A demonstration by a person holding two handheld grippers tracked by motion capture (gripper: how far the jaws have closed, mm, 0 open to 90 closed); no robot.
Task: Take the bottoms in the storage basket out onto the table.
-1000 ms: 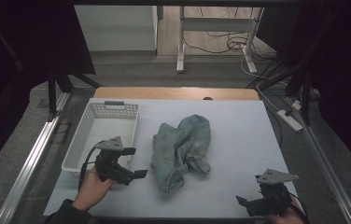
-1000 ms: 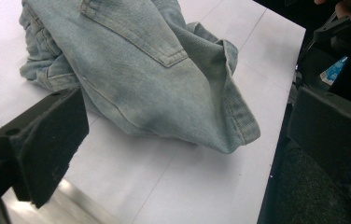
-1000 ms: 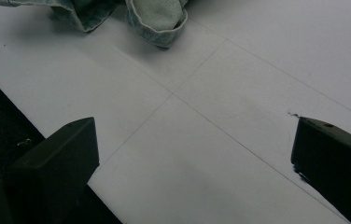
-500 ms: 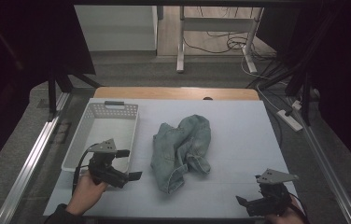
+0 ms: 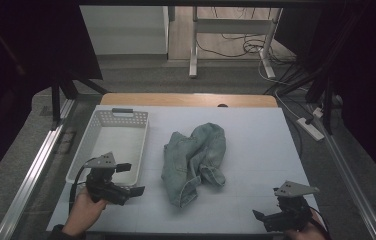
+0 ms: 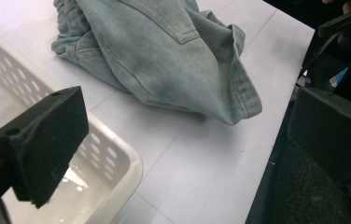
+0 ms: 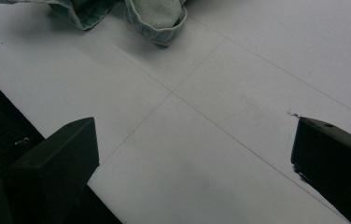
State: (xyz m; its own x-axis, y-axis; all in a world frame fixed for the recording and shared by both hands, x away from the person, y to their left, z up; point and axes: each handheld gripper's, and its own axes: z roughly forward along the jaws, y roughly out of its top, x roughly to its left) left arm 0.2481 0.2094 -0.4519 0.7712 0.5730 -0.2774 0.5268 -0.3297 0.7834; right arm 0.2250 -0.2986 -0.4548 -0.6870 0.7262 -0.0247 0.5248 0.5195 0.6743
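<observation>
Jeans (image 5: 194, 161): light-blue denim, crumpled in a heap mid-table on the white tabletop (image 5: 256, 130), just right of the white perforated basket (image 5: 107, 178). Not touching the basket; clear strip of table between.

Left gripper (image 5: 135, 189): jaws spread wide, nothing between them. Sits over the basket's near right corner, pointed toward the heap. Nearest denim is the hemmed leg end (image 6: 239, 100), ahead and slightly across the table from the jaws; near, not touching.

Right gripper (image 5: 257, 216): jaws spread, empty, low at the near right edge of the table. Heap lies ahead and to its left, well apart; a folded cuff (image 7: 157, 21) shows at the far end of its own view.

Step in hand, as judged: approach and first grasp of the denim.

Notes for doing it well:
- Keep jaws wide until a fold sits fully between the pads.
- Pick a thick edge (hem or waistband), not a single loose layer; less likely to slip.
- Come in low and along the table, clear of the basket rim.
- Close only once fabric is bunched between the pads.
</observation>
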